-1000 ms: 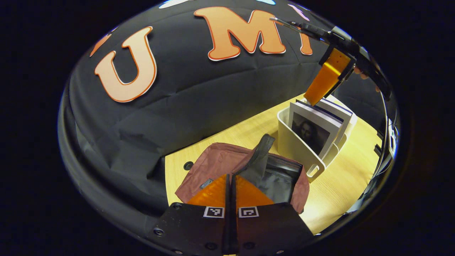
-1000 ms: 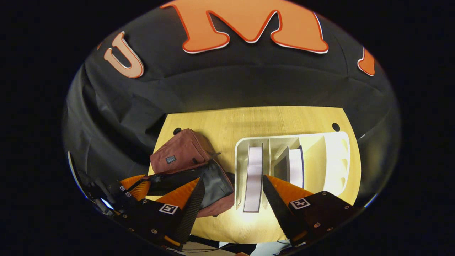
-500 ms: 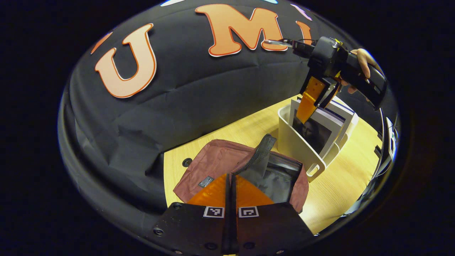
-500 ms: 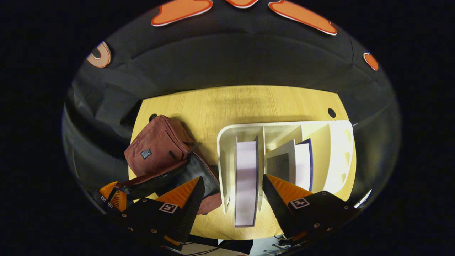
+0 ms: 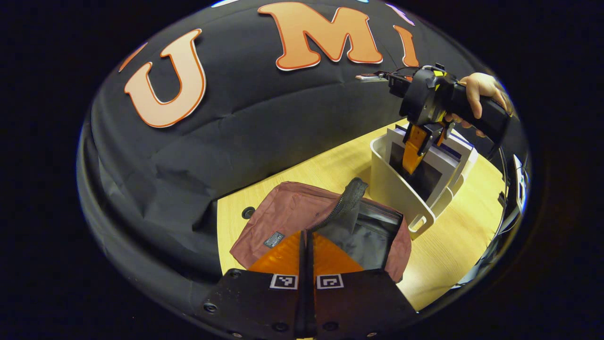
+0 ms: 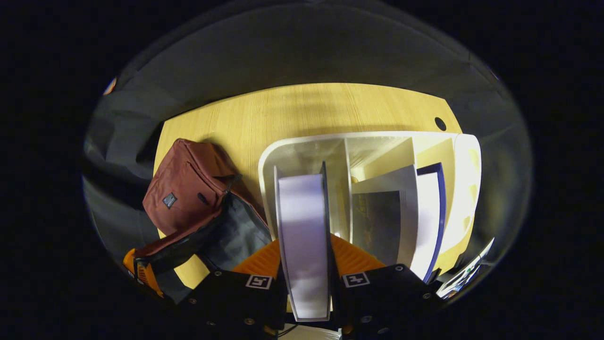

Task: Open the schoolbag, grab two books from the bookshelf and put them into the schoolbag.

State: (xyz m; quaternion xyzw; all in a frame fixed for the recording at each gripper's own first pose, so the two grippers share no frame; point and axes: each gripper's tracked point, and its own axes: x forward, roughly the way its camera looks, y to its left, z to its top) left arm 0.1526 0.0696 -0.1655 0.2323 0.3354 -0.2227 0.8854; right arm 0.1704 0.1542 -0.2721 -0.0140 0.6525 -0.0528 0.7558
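books point(image 6: 304, 236): three, all in the rack
schoolbag point(image 6: 188, 189): one
bookshelf rack point(image 6: 465, 189): one
grippers point(image 6: 306, 278): two

You work in a dim booth, and the light falls from above mostly on the wooden table point(image 6: 302, 113), which looks warm and bright while the cloth wall point(image 5: 236, 141) stays dark. The page edges of the book point(image 6: 304, 236) are almost washed out by glare. The bookshelf point(image 6: 462, 189) glows pale. The fisheye lens bends straight lines strongly at the borders, where you see the picture becoming soft and darker.
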